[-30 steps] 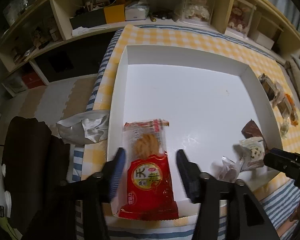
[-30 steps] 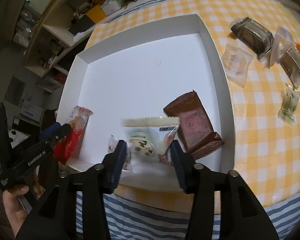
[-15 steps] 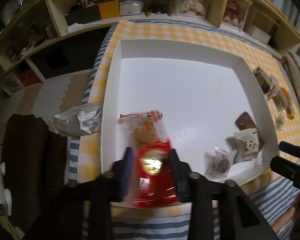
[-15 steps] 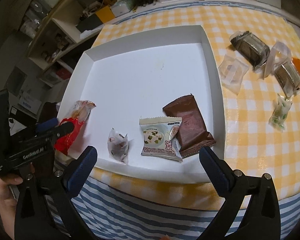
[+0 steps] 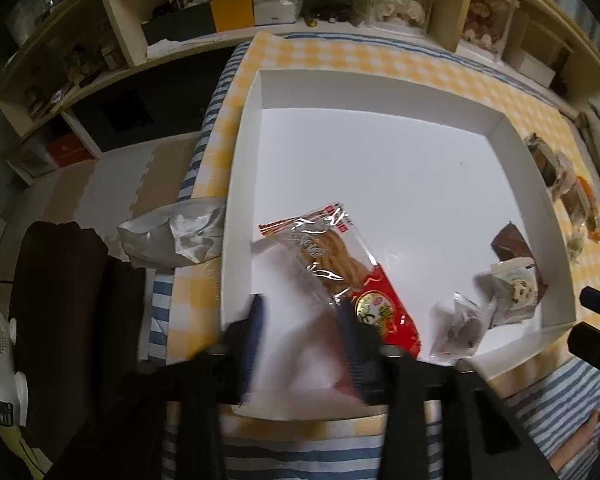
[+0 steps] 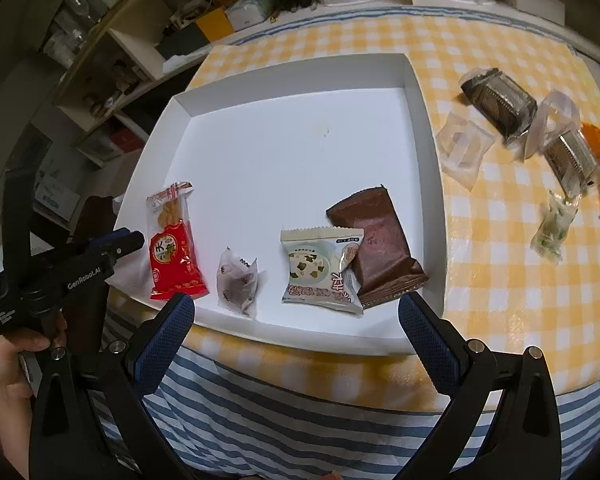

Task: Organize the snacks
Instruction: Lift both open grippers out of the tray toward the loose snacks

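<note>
A white tray (image 5: 380, 80) (image 6: 292, 64) lies on a yellow checked cloth. Along its near edge lie a red biscuit pack (image 5: 380, 312) (image 6: 174, 256), a small clear-wrapped dark sweet (image 6: 238, 280), a green-and-white pack (image 6: 320, 268) and a brown pack (image 6: 380, 248). My left gripper (image 5: 304, 324) (image 6: 120, 244) hovers at the red pack's near left corner. Its jaws are opening and its right finger overlaps the pack without pinching it. My right gripper (image 6: 296, 320) stands wide open over the tray's near rim, holding nothing.
Several wrapped snacks (image 6: 500, 100) lie on the cloth to the right of the tray. A crumpled silver bag (image 5: 172, 236) sits at the table's left edge beside a dark chair (image 5: 60, 300). Cluttered shelves (image 5: 240, 12) run behind the table.
The left jaws shut on the red pack, then parted, and the pack now lies slanted to the right. The right jaws let go of the green-and-white pack and spread wide.
</note>
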